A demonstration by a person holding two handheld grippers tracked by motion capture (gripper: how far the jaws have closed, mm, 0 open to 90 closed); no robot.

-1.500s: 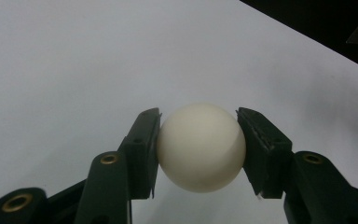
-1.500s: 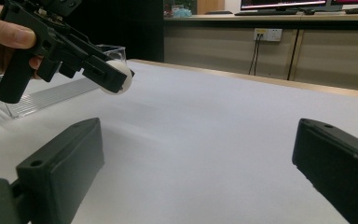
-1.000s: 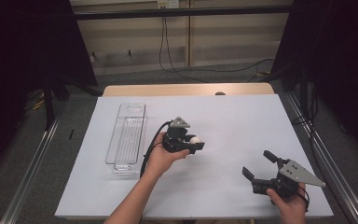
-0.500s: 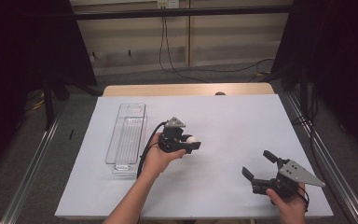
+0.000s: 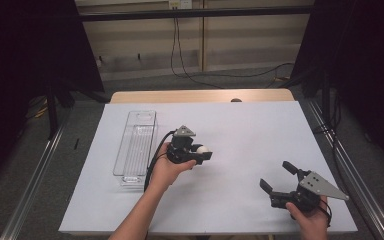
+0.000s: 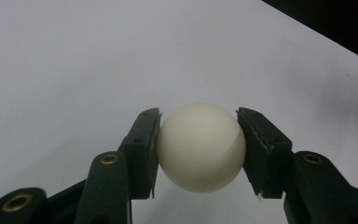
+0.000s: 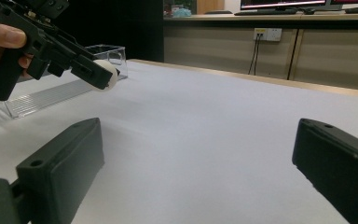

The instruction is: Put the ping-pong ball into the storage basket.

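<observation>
Barely shifted, left claw (image 6: 198,140) clamps a smooth, seemingly cream-white ball (image 6: 200,147).

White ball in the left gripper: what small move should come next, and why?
Probably carry the white ball leftward over the clear tray. The left gripper is shut on the ball and holds it above the white table, just right of the tray, which looks empty. The right gripper rests open, far off, with nothing between its jaws.
</observation>
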